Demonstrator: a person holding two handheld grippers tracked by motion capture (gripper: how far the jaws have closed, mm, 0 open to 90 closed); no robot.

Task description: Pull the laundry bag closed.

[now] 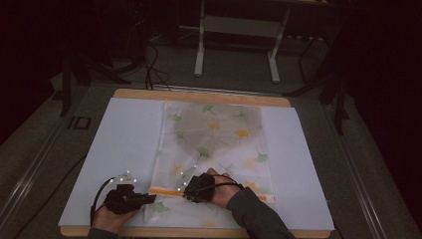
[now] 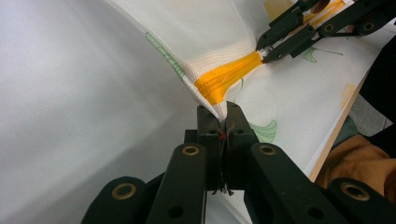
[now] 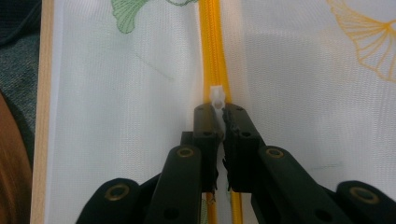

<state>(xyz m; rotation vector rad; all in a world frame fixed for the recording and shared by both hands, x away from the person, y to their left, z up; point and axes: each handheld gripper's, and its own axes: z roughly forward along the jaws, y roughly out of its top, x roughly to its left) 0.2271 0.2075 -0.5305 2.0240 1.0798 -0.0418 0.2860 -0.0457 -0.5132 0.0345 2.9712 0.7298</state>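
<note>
While both tools pinch it, the item lies as follows.

Item: mesh laundry bag (image 1: 216, 144), white and see-through, printed with green and yellow ginkgo leaves, flat on the middle of the surface with its near end toward the person.

Zipper: orange-yellow zipper (image 3: 212, 56) running across the bag's near end; in the left gripper view its band bunches into folds between the two tools.

Zipper pull: small white pull (image 3: 218, 96) sitting on the zipper, right at the tip of the right tool.

Right tool (image 3: 220, 112): jaws pressed together on the zipper pull; in the high view it rests over the zipper near the bag's near left part, the hand (image 1: 224, 191) behind it.

Left tool (image 2: 223, 116): jaws pressed together on the bag's edge at the zipper's end, the mesh lifted and pulled taut from that corner; in the high view it lies at the bag's near left corner.

Spacing of tools: near each other, not touching, a short stretch of zipper between them.

Underlay: pale blue-white sheet (image 1: 124, 144) beneath the bag, covering most of the surface.

Surface (image 1: 199, 96): light wooden board, its edge showing at the far and near sides.

Surroundings: dim room; grey floor (image 1: 234, 69) beyond, a white frame stand (image 1: 239, 30) at the back.
</note>
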